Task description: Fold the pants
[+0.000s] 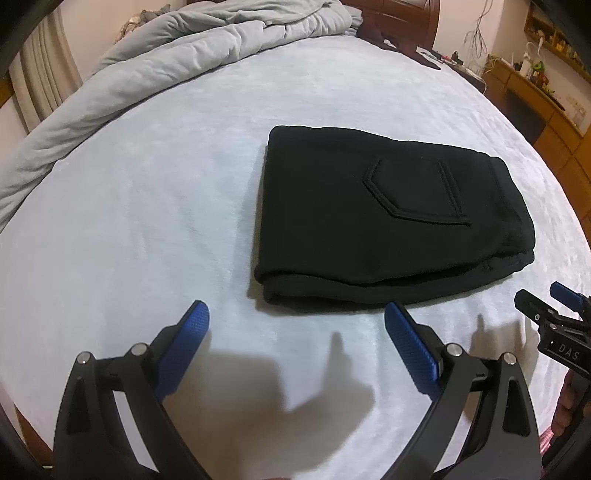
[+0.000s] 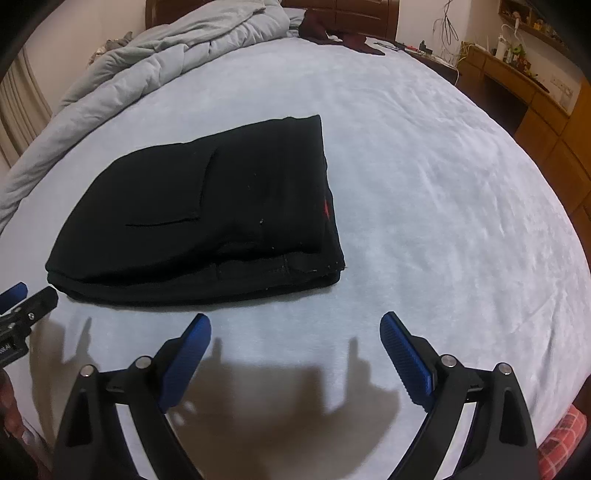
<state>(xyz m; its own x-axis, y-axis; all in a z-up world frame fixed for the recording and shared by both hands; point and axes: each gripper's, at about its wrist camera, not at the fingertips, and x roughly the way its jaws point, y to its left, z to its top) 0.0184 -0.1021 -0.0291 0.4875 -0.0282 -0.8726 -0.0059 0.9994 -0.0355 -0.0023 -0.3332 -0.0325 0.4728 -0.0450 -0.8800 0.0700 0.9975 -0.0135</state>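
The black pants (image 1: 369, 221) lie folded into a compact stack on the pale blue bed, back pocket (image 1: 417, 188) facing up. They also show in the right wrist view (image 2: 207, 218), left of centre. My left gripper (image 1: 297, 314) is open and empty, hovering above the bed just in front of the stack's near left edge. My right gripper (image 2: 295, 325) is open and empty, in front of the stack's near right corner. Each gripper shows at the edge of the other's view: the right one (image 1: 554, 306), the left one (image 2: 22, 299).
A crumpled grey duvet (image 1: 166, 62) is piled along the far left of the bed (image 2: 424, 184). A wooden headboard (image 2: 351, 14) stands at the back. A wooden desk with clutter (image 1: 535, 96) stands right of the bed. Dark clothing (image 2: 321, 29) lies near the headboard.
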